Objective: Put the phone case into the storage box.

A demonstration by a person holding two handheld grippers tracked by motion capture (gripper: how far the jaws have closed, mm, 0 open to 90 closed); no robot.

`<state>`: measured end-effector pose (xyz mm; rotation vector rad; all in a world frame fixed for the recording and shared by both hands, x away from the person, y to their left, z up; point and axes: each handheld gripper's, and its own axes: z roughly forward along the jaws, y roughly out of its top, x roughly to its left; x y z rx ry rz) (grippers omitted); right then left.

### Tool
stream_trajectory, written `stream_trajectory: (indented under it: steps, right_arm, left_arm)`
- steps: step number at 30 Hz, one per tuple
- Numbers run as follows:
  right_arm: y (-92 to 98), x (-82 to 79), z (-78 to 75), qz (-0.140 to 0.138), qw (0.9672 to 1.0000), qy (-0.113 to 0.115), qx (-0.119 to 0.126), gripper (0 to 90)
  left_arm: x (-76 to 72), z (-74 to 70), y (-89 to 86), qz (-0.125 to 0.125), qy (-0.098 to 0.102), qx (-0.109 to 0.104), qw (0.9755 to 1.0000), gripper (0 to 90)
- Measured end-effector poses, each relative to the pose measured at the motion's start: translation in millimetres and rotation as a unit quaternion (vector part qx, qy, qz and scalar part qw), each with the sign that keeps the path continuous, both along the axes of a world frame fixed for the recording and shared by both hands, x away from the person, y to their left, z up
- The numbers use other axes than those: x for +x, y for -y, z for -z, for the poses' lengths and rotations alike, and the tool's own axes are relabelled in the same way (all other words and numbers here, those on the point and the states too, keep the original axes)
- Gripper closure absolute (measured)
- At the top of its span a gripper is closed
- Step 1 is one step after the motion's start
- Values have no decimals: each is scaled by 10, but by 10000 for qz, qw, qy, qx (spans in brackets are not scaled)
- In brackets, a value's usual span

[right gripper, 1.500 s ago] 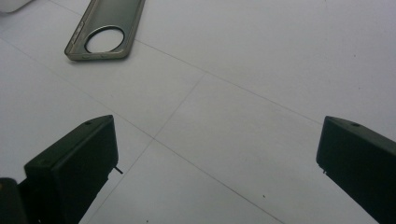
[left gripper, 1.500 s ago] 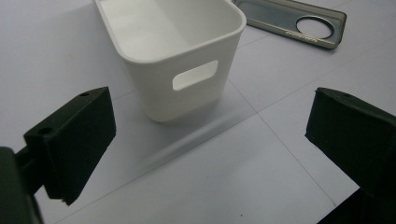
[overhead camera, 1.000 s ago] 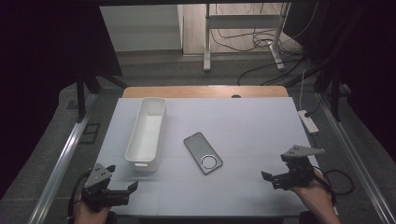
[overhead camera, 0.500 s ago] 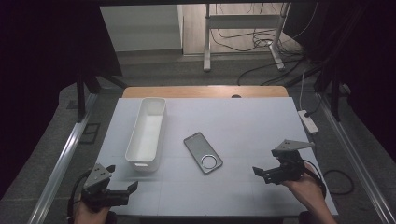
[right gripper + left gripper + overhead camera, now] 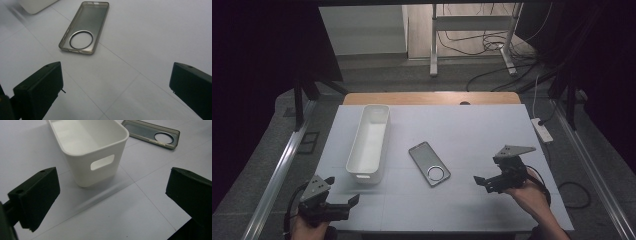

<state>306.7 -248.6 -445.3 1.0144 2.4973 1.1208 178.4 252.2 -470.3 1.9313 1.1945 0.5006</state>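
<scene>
Since the earlier frame, the right gripper [image 5: 493, 181] is being brought left toward the phone case [image 5: 429, 163], jaws spread and empty. That case is lying flat mid-table, long axis running far-left to near-right, nearer this gripper than the spread left gripper [image 5: 343, 204].

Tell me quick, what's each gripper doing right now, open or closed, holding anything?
Left gripper: open, empty, facing the white bin.
Right gripper: open, empty, aimed at the phone case.
</scene>
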Motion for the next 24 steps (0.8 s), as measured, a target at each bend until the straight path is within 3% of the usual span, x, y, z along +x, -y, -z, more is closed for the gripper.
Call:
stream_trajectory:
  steps: [5, 9, 15, 24]
  right_arm:
    - [-87, 67, 18, -106, 9999, -41, -6, 0]
    - [-142, 109, 30, -117, 9997, -203, -24, 0]
    - [-196, 146, 44, -141, 9998, -156, -59, 0]
    - [-312, 227, 44, -217, 9996, -137, 76, 0]
  left_arm:
    - [-1, 0, 5, 12, 5, 27, 10000, 0]
    - [-7, -1, -1, 14, 32, 2, 10000, 0]
    - [-9, -2, -4, 9, 49, -12, 10000, 0]
    - [-9, -2, -1, 24, 52, -2, 10000, 0]
